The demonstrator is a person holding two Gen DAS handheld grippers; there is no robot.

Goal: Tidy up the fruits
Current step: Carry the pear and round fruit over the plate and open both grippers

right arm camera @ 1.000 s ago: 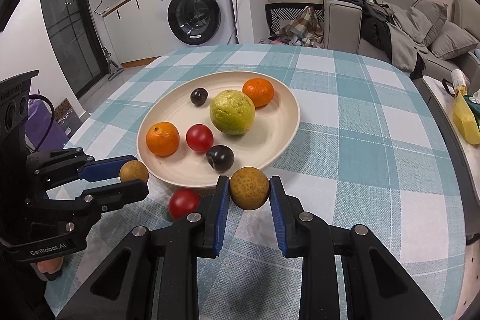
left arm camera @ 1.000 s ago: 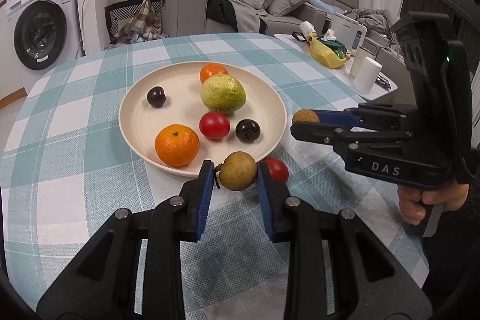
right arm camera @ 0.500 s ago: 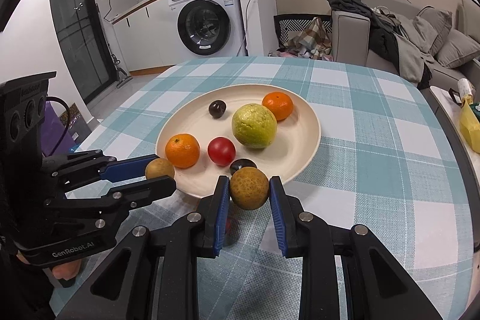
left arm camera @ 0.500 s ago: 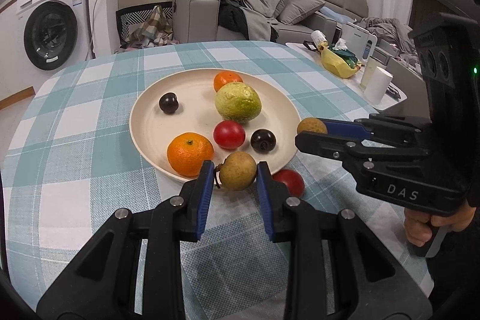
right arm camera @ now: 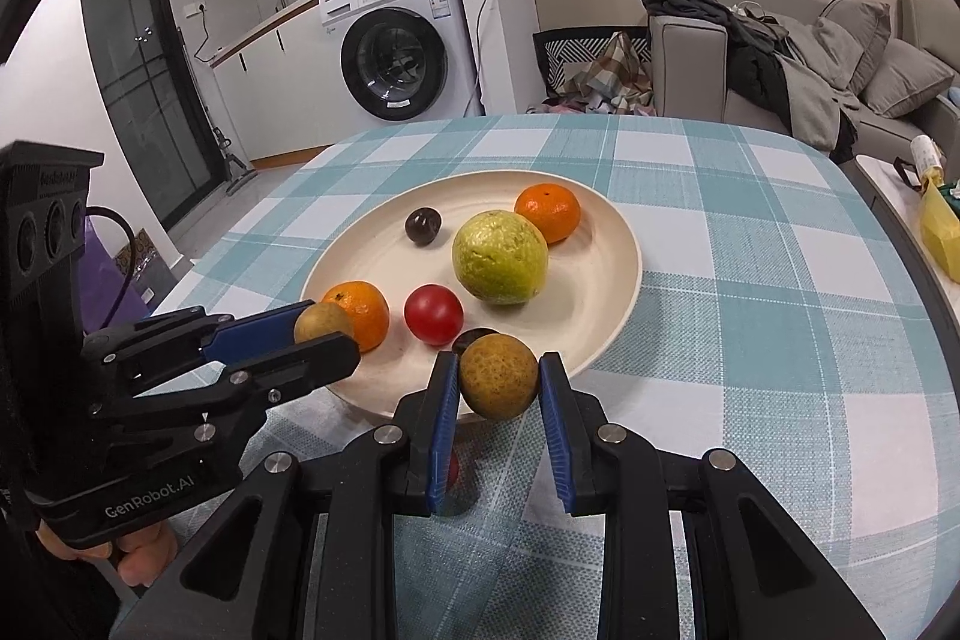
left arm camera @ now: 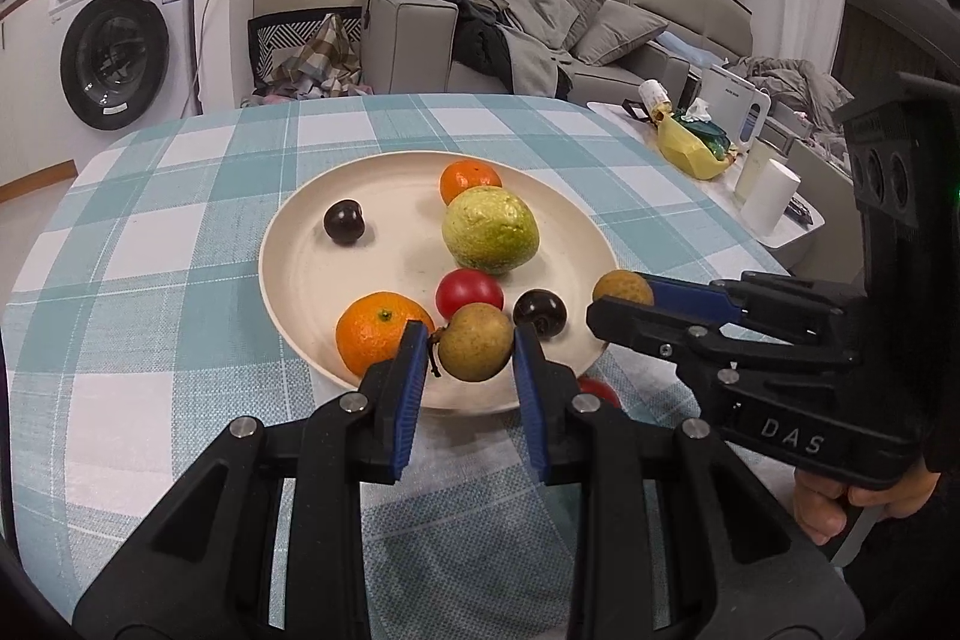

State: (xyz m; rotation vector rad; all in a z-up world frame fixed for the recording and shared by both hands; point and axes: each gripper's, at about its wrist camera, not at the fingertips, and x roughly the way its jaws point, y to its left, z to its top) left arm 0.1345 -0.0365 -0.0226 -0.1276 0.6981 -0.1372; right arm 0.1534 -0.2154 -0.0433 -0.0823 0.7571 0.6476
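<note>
My left gripper (left arm camera: 471, 349) is shut on a small brown round fruit (left arm camera: 474, 349), held just over the near rim of the cream plate (left arm camera: 288, 244). My right gripper (right arm camera: 498, 376) is shut on a second brown fruit (right arm camera: 498, 376) over the same rim, beside a dark plum (left arm camera: 540, 313). On the plate lie two tangerines (left arm camera: 381, 331) (left arm camera: 470, 180), a green citrus (left arm camera: 490, 230), a red tomato (left arm camera: 468, 293) and another dark plum (left arm camera: 344, 221). A second red tomato (left arm camera: 597, 389) lies on the cloth, mostly hidden under the grippers.
The plate sits on a round table with a teal checked cloth (right arm camera: 750, 280). A low side table (left arm camera: 774, 232) with a yellow bag and a paper roll stands to the right. A sofa and a washing machine stand beyond the far edge. A hand (left arm camera: 840, 502) grips the right handle.
Both grippers have edged forward with their brown fruits, from short of the plate to over its near rim. The loose red tomato has slipped under them. Both grips are unchanged.
</note>
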